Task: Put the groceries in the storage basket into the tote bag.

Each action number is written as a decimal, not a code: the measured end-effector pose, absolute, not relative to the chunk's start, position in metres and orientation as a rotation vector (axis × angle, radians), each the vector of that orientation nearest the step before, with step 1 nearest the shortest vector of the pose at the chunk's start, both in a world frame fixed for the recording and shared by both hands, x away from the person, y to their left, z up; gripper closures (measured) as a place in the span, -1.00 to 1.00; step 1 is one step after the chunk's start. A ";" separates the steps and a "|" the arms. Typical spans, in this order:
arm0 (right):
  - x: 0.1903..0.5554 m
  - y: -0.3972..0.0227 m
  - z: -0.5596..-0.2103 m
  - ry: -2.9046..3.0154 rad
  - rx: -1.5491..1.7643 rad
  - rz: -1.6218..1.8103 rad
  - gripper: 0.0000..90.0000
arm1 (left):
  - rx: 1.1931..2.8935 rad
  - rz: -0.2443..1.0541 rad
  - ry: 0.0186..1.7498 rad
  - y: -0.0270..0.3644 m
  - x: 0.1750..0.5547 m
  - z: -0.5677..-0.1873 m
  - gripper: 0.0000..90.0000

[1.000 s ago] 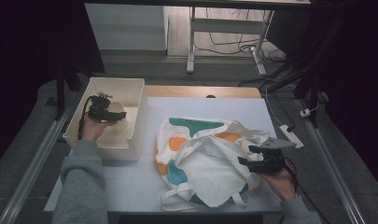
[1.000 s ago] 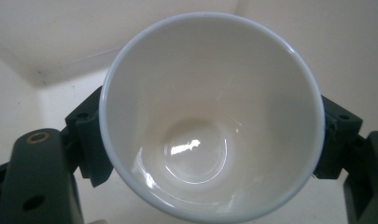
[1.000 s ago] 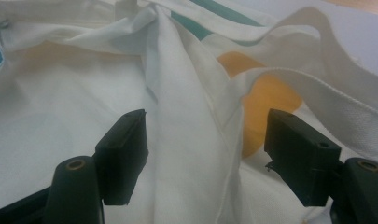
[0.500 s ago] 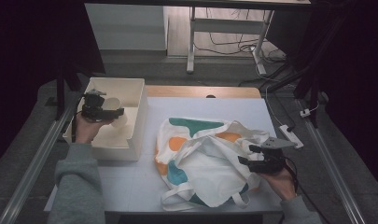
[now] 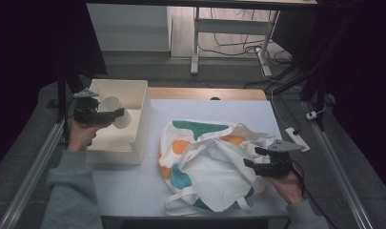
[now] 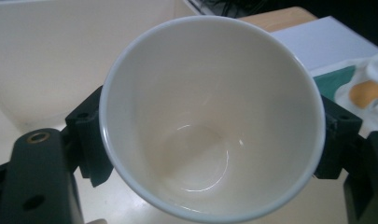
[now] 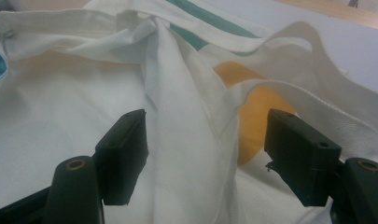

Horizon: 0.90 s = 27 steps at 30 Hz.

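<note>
White and glazed, the cup (image 6: 212, 116) sits clamped across its wall between the pads of the left tongs (image 5: 115, 114), held tipped on its side above the cream box (image 5: 136, 121) at the left of the surface (image 5: 133, 191). The step in hand looks like carrying the cup out of the box toward the cloth bag (image 5: 205, 167) with its green and orange patches. The right tongs (image 7: 205, 149) stand open over the bag's folds, gripping nothing as far as the crumpled cloth lets me judge; next they would need to hold the mouth open.
</note>
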State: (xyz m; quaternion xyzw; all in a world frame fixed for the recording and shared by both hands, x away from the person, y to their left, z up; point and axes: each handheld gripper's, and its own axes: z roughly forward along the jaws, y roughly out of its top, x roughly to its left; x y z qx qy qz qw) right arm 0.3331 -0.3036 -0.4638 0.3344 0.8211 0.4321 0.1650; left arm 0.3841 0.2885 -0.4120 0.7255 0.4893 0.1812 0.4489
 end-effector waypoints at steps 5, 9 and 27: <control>0.333 -0.304 -0.463 2.342 0.950 1.227 -0.34 | 1.761 0.438 1.153 0.286 0.377 -0.401 -0.56; 0.334 -0.305 -0.464 2.340 0.959 1.232 -0.34 | 1.735 0.431 1.102 0.281 0.371 -0.390 -0.56; 0.333 -0.302 -0.464 2.346 0.955 1.234 -0.34 | 1.752 0.404 0.923 0.235 0.358 -0.363 -0.56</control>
